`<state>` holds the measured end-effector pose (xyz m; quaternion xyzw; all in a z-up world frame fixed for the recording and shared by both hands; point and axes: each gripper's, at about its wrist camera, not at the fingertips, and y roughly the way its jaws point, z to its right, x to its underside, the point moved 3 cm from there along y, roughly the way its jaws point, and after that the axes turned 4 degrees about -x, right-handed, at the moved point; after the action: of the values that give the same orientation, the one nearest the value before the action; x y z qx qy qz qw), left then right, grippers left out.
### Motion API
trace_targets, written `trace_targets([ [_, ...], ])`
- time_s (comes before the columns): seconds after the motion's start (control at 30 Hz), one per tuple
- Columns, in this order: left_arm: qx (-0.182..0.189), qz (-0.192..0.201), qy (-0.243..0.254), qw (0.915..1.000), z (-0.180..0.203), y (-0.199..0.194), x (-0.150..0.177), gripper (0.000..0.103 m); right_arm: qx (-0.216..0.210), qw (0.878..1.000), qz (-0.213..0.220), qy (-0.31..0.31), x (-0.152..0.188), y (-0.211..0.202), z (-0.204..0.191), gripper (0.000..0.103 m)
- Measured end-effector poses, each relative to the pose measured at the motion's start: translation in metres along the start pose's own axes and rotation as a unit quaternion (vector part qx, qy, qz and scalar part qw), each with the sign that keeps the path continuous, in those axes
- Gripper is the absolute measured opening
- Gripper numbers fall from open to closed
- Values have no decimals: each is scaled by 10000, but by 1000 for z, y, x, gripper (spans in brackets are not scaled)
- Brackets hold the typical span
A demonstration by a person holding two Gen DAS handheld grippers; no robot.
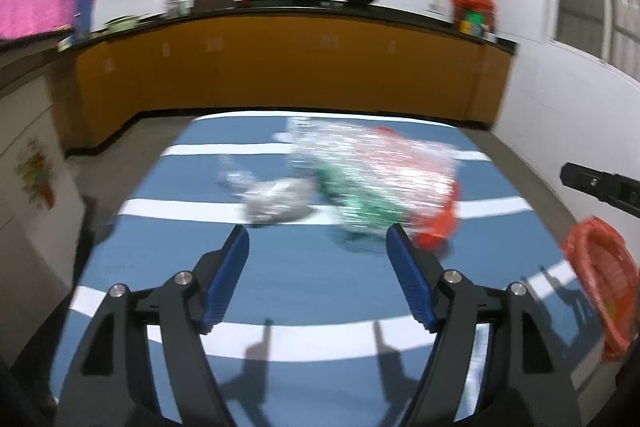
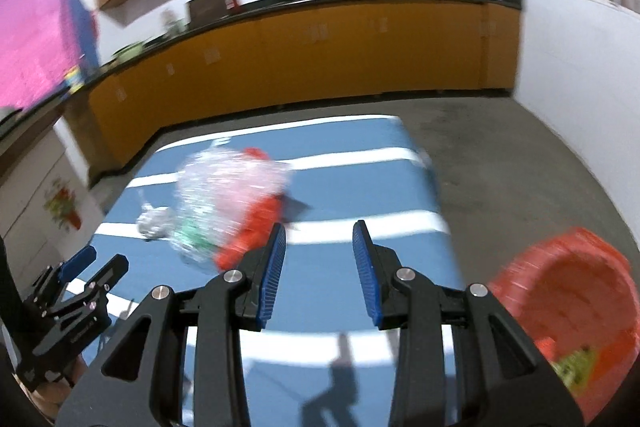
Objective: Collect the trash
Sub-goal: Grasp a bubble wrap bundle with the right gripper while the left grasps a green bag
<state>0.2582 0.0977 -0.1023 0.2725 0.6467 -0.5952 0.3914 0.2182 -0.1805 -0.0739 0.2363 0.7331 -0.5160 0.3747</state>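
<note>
both grippers, left gripper (image 1: 318, 241) and right gripper (image 2: 319, 237), hover spread and empty; wrappers (image 1: 372, 183) lie at twelve o'clock, likely awaiting the red basket (image 2: 568, 307).

Two wrist fisheyes angled down over striped blue table (image 1: 304, 279), facing orange cabinets (image 1: 280, 67) – both share it
</note>
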Motion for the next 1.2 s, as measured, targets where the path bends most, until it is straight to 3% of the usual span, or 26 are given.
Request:
trace_targets([
  [0.27, -536, -14, -618, 9966, -69, 13, -4, 72, -431, 9965, -438, -563, -27, 92, -68, 36],
  [0.33, -594, -8, -740, 9955, -80, 13, -4, 73, -392, 9957, -564, -614, -29, 110, -73, 36],
  [0.47, -628, -9, -793, 9949, -87, 17, -5, 73, -251, 9941, -826, -657, -25, 141, -79, 50],
  [0.6, -604, -44, -763, 9952, -86, 22, -4, 73, -100, 9921, -873, -895, -19, 148, -83, 51],
  [0.63, -590, -55, -764, 9953, -85, 23, -4, 73, -41, 9911, -897, -983, -17, 150, -85, 50],
  [0.77, -509, -91, -806, 9954, -82, 26, -5, 73, 238, 9857, -963, -1360, -8, 151, -86, 19],
  [0.87, -451, -101, -822, 9955, -81, 26, -6, 73, 280, 9860, -911, -1366, -7, 149, -83, 10],
  [1.2, -382, -28, -769, 9963, -72, 19, -10, 73, 54, 9956, -249, -906, -28, 97, -74, 6],
])
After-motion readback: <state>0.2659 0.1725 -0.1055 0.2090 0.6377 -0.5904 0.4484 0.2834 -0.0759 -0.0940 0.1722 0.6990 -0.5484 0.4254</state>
